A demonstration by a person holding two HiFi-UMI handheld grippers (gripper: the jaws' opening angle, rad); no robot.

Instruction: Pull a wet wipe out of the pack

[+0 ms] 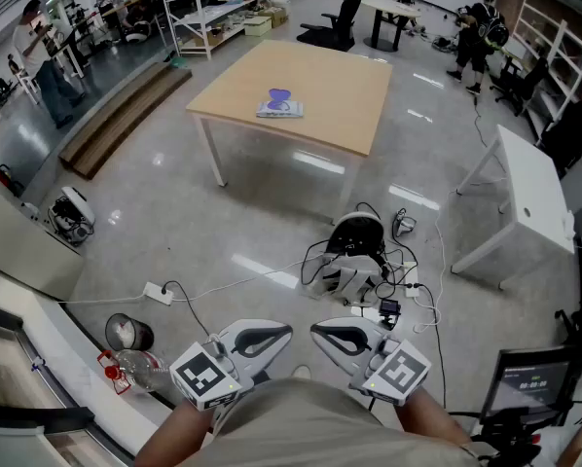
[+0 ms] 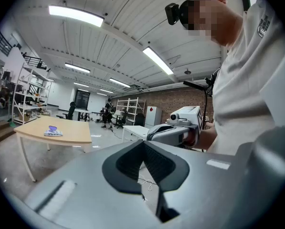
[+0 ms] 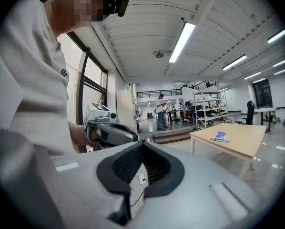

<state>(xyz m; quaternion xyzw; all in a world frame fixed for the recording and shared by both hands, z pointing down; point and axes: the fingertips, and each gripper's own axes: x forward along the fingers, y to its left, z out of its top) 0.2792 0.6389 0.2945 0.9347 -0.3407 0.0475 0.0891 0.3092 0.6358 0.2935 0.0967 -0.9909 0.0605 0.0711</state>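
No text is readable; digits on the monitor (image 1: 530,381) are blurred

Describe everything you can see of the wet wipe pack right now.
The wet wipe pack is a flat, pale packet with a purple patch on top; it is too distant to tell whether that is a lid or a label. It lies flat on the light wooden table, near its middle, somewhat toward the left edge in the head view. Only the tabletop touches it.
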